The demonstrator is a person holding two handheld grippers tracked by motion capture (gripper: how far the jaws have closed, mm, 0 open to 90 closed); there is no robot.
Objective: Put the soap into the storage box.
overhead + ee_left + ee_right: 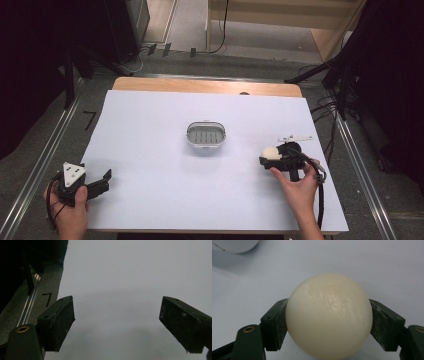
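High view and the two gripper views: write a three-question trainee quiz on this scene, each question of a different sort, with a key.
1. True or false: the right gripper has its jaws closed on the cream soap bar.
2. Multiple choice: where is the soap dish? A) near the middle of the white table; B) between the left gripper's jaws; C) on the floor.
3. Fill in: the left gripper has its jaws ____, with nothing between them.

Key: 1 true; 2 A; 3 open.
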